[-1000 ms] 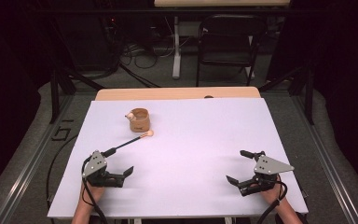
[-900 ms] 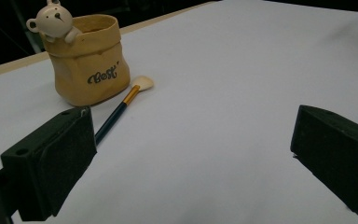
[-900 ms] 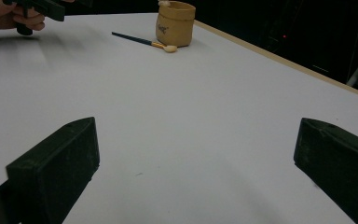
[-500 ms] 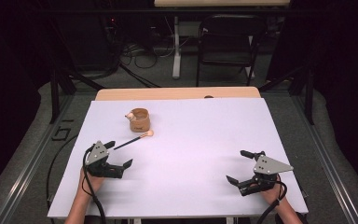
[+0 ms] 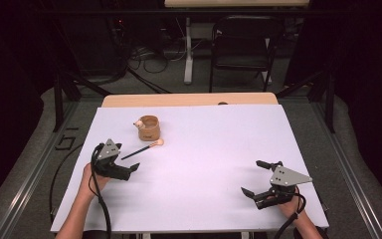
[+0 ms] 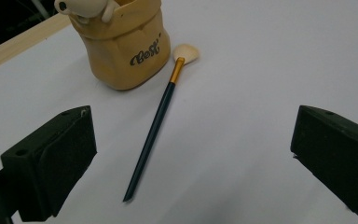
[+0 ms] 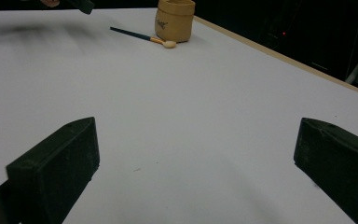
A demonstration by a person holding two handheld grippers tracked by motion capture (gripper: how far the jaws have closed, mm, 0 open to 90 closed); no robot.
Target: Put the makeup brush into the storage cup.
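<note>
A tan cup-shaped holder [image 5: 149,128] with a small cream figure on its rim stands at the back left of the white table [image 5: 209,149]. Beside it lies a brush [image 5: 142,150] with a dark handle, gold collar and cream bristles. My left gripper [image 5: 128,158] is open, just short of the handle's tip. In the left gripper view, the brush [image 6: 154,130] lies between the two wide-apart jaws, with the holder [image 6: 126,46] behind. My right gripper [image 5: 252,178] is open and holds nothing, near the front right. From it, the holder [image 7: 175,19] and brush [image 7: 140,36] are far off.
A wooden strip [image 5: 189,99] borders the table's far edge. Beyond it are a dark chair [image 5: 243,45], floor cables and metal frame legs. The person's forearms come in at the table's front edge. Wide bare white surface lies between the two grippers.
My left gripper has moved away from the front edge, up the table toward the brush handle's tip. The right gripper, brush and holder have stayed put.
</note>
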